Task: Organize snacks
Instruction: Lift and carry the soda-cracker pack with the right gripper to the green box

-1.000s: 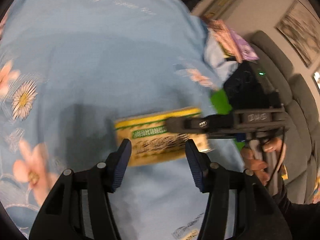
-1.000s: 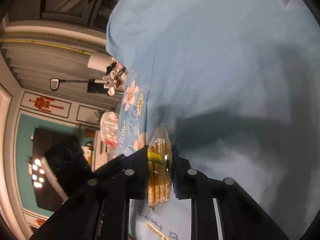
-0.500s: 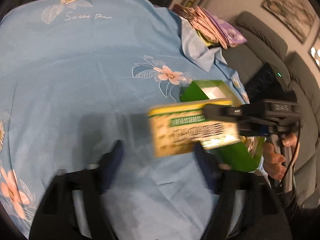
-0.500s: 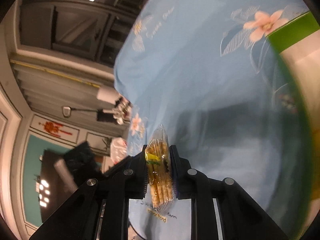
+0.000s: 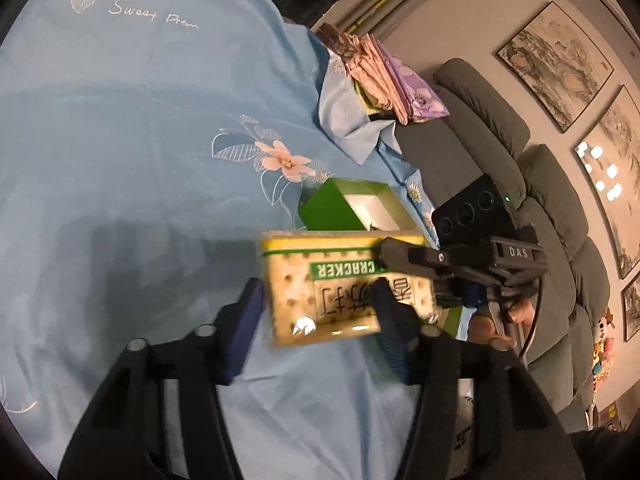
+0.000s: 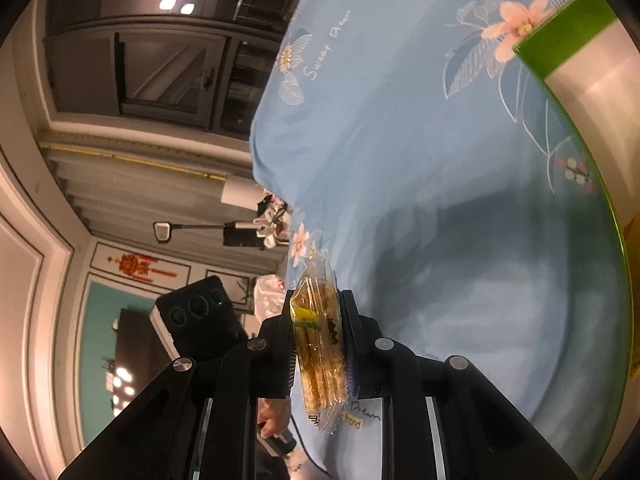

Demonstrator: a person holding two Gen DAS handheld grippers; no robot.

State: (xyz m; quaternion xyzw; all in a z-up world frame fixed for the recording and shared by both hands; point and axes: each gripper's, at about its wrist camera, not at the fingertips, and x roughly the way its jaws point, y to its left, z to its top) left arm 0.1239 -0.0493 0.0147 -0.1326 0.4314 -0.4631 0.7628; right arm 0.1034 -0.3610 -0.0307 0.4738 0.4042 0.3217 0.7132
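While the cracker packet (image 5: 344, 284) was clamped in the right tongs (image 6: 318, 340) at six o'clock of the green box (image 5: 352, 208), the left tongs' (image 5: 316, 312) jaws, unclamped, had just been closing around it; it should be lowered squarely.

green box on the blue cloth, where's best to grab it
Probably pinch a side wall of the green box at its open rim, coming down from above: it sits open side up, and a thin wall suits the jaws better than the wide body.

A pale blue floral cloth (image 5: 132, 128) printed with script covers the tabletop. An open green box (image 5: 340, 210) sits on it near a pink flower print.
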